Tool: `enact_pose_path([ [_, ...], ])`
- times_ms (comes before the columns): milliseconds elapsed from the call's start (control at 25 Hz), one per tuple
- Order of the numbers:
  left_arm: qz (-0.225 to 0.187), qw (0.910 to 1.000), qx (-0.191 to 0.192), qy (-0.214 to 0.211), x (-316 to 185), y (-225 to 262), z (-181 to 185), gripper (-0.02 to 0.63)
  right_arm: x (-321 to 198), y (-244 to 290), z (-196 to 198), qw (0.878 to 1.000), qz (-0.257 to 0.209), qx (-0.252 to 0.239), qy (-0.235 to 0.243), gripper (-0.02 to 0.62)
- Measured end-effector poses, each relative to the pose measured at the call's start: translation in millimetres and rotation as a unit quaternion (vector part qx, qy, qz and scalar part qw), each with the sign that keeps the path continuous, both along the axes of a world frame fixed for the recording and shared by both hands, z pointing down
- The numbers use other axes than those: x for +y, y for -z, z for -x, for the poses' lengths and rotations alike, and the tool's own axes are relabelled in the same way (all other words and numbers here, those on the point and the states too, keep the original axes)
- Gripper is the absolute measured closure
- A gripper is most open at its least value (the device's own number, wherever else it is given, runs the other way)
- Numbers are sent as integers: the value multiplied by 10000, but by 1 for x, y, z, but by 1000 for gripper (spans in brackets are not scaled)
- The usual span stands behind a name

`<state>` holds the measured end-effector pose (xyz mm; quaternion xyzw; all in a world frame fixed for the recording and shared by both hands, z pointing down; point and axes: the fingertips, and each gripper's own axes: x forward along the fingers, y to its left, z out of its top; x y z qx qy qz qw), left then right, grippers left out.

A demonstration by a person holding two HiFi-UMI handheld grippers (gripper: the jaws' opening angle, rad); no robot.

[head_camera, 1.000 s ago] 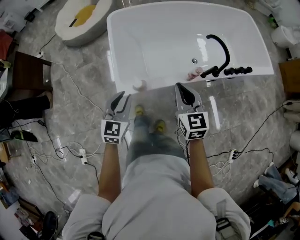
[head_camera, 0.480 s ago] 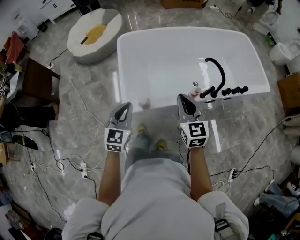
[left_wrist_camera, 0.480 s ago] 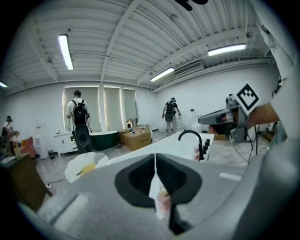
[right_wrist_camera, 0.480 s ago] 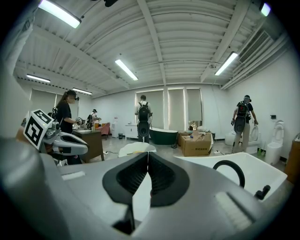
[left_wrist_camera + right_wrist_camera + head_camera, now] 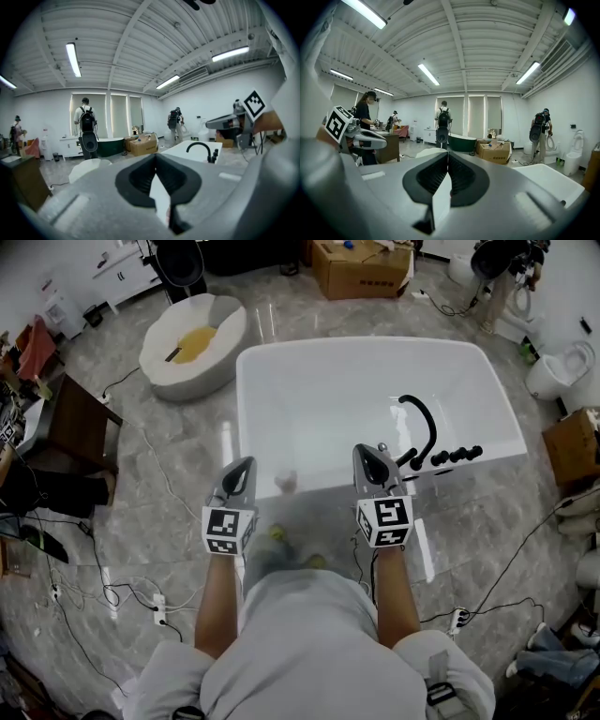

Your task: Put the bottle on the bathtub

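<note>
A white bathtub (image 5: 309,390) stands on the marble floor straight ahead, with a black arched faucet (image 5: 419,423) and black knobs (image 5: 457,455) on its near right rim. A small pale bottle-like thing (image 5: 286,482) rests at the tub's near rim, between my two grippers. My left gripper (image 5: 246,466) is held at the near rim, left of that thing, and is shut and empty. My right gripper (image 5: 367,452) is shut and empty just left of the faucet. In the gripper views the left gripper (image 5: 156,157) and right gripper (image 5: 447,154) point level across the room, jaws together.
A round white basin (image 5: 192,338) with yellow contents sits far left of the tub. A cardboard box (image 5: 361,268) lies beyond it. Dark wooden furniture (image 5: 75,418) is at the left, a toilet (image 5: 553,371) and a brown box (image 5: 572,442) at the right. Cables (image 5: 141,587) cross the floor.
The head view has pulled back and tilted up, so the tub sits lower and more of the room shows. Both grippers stay shut in front of the tub's near rim.
</note>
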<state>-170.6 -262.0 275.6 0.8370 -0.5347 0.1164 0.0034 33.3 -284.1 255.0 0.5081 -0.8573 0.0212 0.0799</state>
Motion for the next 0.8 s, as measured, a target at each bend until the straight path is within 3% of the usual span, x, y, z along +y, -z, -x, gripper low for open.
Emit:
enact_pose_path([
  [800,-207,9988,369,255,-7,45,-2,607,0,34,-19,9997,-224,-22,-56,592],
])
